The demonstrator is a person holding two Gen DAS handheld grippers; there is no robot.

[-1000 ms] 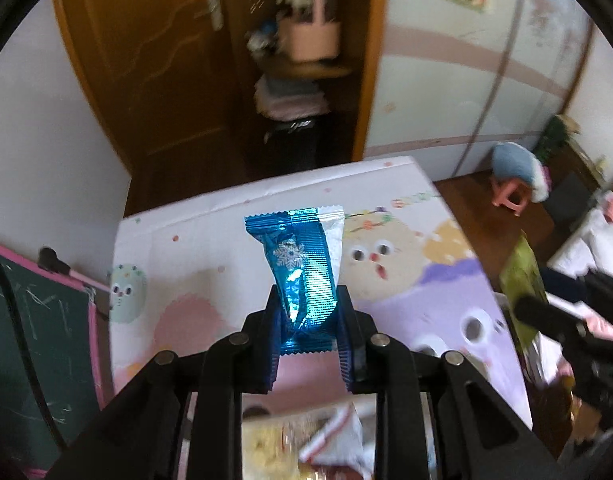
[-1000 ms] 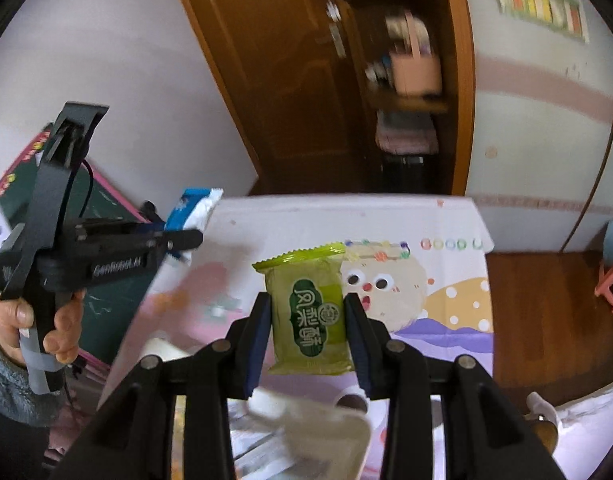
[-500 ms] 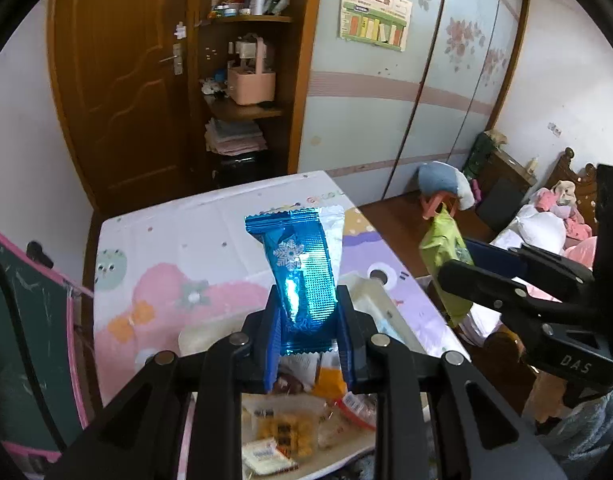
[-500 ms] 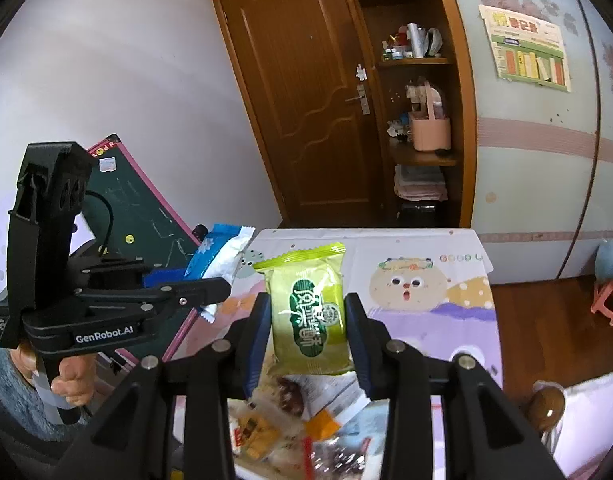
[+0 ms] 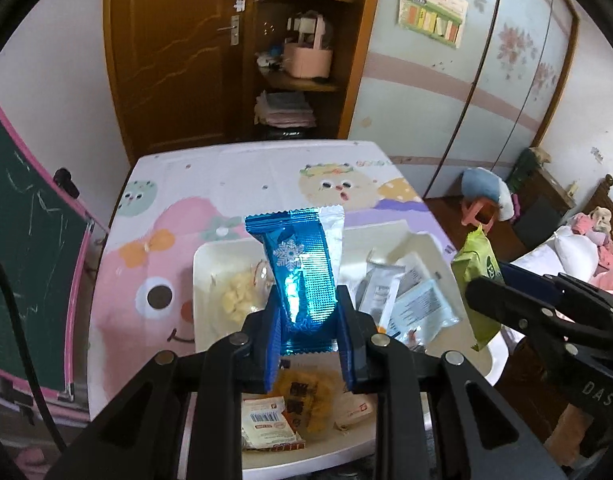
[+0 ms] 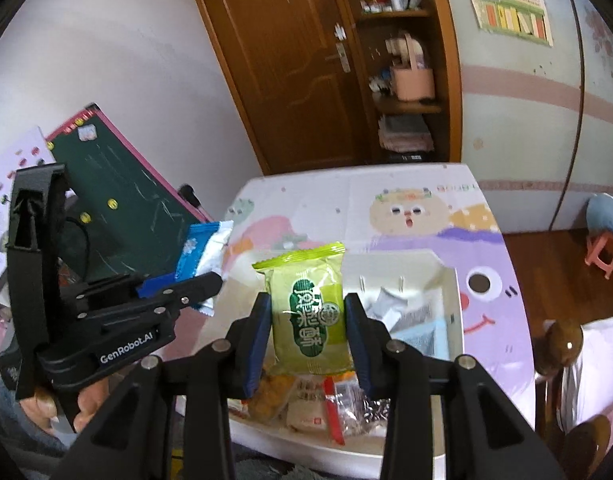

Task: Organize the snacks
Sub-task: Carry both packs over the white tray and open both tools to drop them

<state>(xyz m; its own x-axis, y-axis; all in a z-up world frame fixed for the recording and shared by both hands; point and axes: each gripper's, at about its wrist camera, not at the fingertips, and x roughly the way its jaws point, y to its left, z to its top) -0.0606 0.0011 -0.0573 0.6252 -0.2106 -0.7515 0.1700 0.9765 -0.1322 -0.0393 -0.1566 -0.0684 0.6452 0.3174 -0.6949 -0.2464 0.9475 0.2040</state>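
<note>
My left gripper is shut on a blue foil snack packet with a snowflake, held upright above a white divided tray. My right gripper is shut on a green snack packet, held upright over the same tray. The tray holds several loose snack packets. The right gripper with its green packet shows at the right of the left wrist view. The left gripper with its blue packet shows at the left of the right wrist view.
The tray sits near the front edge of a table with a cartoon-print cloth. A green chalkboard leans at the left. A wooden door and shelves stand behind the table. A pink stool stands on the floor at right.
Both grippers have tilted down and pulled back, bringing the tray of snacks into view beneath them. Each still holds its packet.
</note>
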